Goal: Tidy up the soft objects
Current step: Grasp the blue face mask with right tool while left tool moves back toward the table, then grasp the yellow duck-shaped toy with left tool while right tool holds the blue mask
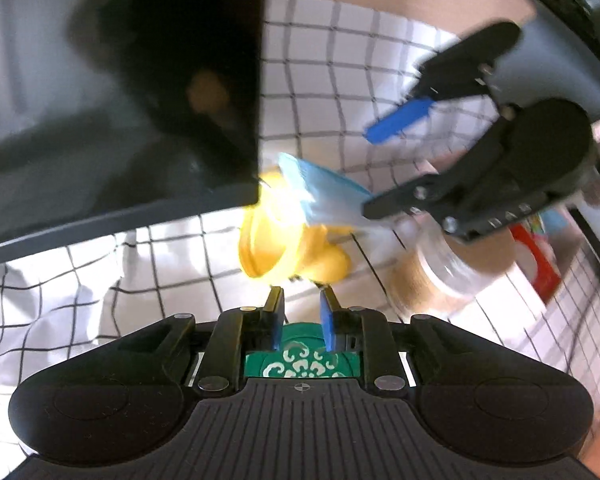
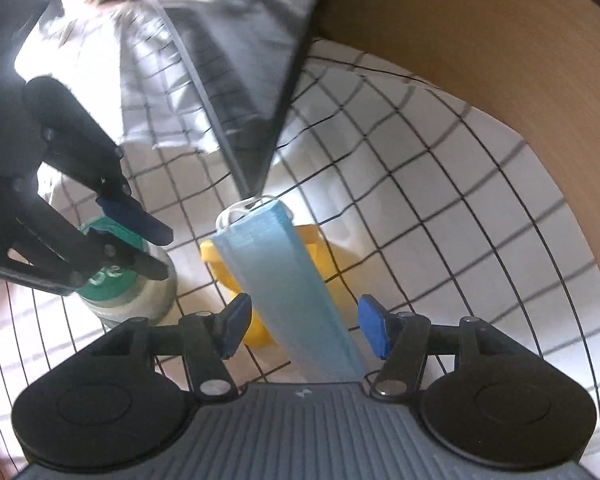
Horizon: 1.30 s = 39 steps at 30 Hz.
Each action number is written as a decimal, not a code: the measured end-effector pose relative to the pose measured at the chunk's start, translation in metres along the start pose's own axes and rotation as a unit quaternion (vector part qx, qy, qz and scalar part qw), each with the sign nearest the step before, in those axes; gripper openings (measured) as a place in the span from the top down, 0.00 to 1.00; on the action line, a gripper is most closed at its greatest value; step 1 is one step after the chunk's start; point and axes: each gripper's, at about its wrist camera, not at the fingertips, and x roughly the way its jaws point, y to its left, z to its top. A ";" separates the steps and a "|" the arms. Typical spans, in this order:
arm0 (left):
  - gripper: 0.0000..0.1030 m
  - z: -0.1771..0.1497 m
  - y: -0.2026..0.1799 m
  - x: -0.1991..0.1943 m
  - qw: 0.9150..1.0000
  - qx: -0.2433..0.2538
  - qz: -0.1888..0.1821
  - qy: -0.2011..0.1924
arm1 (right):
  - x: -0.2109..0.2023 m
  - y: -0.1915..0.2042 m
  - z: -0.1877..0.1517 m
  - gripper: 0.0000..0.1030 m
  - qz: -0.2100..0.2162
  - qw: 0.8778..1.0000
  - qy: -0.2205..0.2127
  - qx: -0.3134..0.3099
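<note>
With right gripper [image 2: 305,330] wide astride mask stack [image 2: 284,272] and left gripper [image 1: 301,300] narrow, empty over jar [image 2: 156,296], risks spilling masks off yellow object [image 2: 260,336] through off-centre pinch.

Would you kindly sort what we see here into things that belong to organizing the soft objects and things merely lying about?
Belonging to the job:
blue face masks
yellow soft object

Lying about:
green-lidded jar
cork-topped jar
red box
dark monitor
</note>
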 end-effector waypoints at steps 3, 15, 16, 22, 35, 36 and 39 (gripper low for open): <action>0.79 0.000 0.000 -0.002 1.000 0.005 0.006 -0.024 | -0.003 -0.001 -0.003 0.42 0.002 1.000 -0.001 -0.002; 0.78 0.018 -0.001 0.015 0.998 0.016 0.019 -0.066 | -0.016 -0.027 -0.023 0.42 -0.009 0.999 -0.007 0.042; 0.78 0.020 0.000 0.020 0.998 0.012 0.017 -0.062 | -0.016 -0.028 -0.023 0.42 -0.007 0.999 -0.007 0.044; 0.77 0.019 0.001 0.030 0.999 0.003 0.005 -0.045 | -0.007 -0.021 -0.014 0.42 0.015 1.000 -0.002 0.025; 0.75 0.015 0.017 0.026 0.998 -0.024 -0.020 -0.046 | 0.043 -0.040 0.003 0.76 0.042 0.995 0.039 0.082; 0.71 0.016 0.017 0.030 0.999 -0.028 -0.019 -0.043 | 0.041 -0.044 0.001 0.87 0.028 0.994 0.037 0.095; 0.58 0.022 0.014 0.044 0.999 -0.038 -0.020 -0.033 | 0.032 -0.059 -0.008 0.90 0.027 0.991 0.027 0.131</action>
